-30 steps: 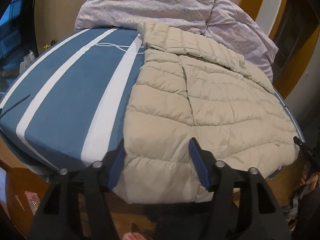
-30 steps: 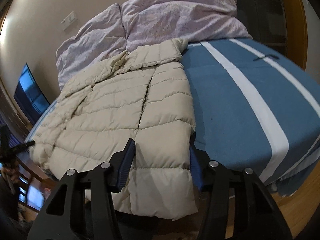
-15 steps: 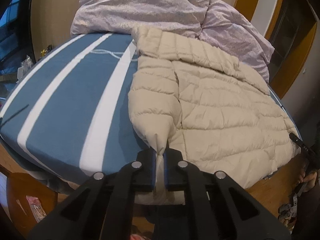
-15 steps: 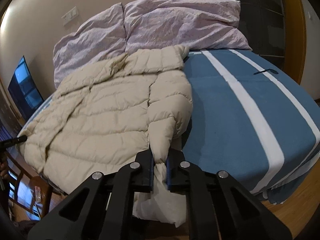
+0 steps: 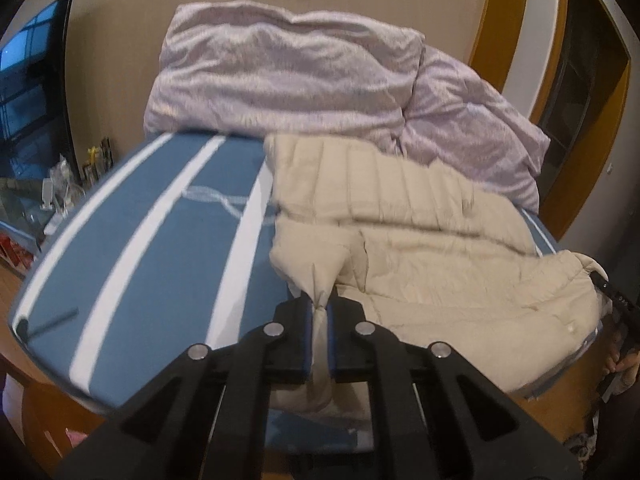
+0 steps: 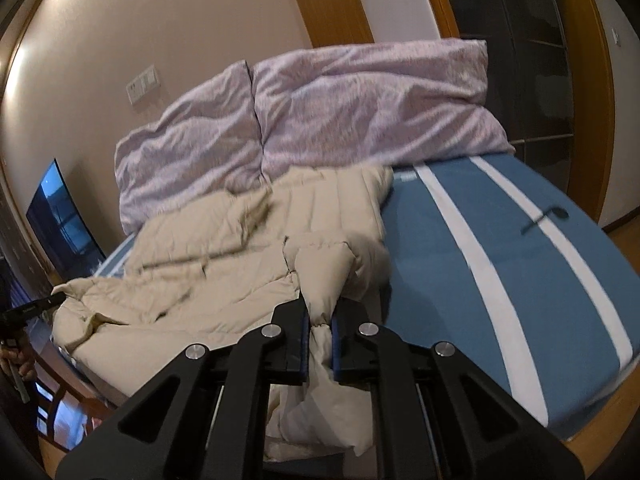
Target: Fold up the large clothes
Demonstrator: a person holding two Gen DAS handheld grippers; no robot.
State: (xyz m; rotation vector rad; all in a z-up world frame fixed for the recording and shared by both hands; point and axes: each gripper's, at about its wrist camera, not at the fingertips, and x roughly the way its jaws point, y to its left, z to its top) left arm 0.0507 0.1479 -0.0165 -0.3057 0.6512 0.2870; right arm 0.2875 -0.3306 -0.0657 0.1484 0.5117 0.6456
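Observation:
A beige quilted puffer jacket (image 5: 432, 240) lies on a blue bed with white stripes (image 5: 132, 248). My left gripper (image 5: 319, 310) is shut on the jacket's hem at its left bottom corner and holds it raised off the bed. In the right wrist view the jacket (image 6: 208, 256) spreads to the left. My right gripper (image 6: 319, 314) is shut on the hem at the jacket's right bottom corner, which bunches up between the blue pads. Loose hem fabric hangs below both grippers.
Lilac pillows (image 5: 288, 80) are piled against the wall at the head of the bed; they also show in the right wrist view (image 6: 360, 96). A dark screen (image 6: 60, 220) stands at the far left. Wooden floor and bed frame (image 6: 592, 432) lie below.
Both grippers went from open around the hem to shut on it, then lifted and carried the hem toward the collar. The jacket's lower part now bunches up.

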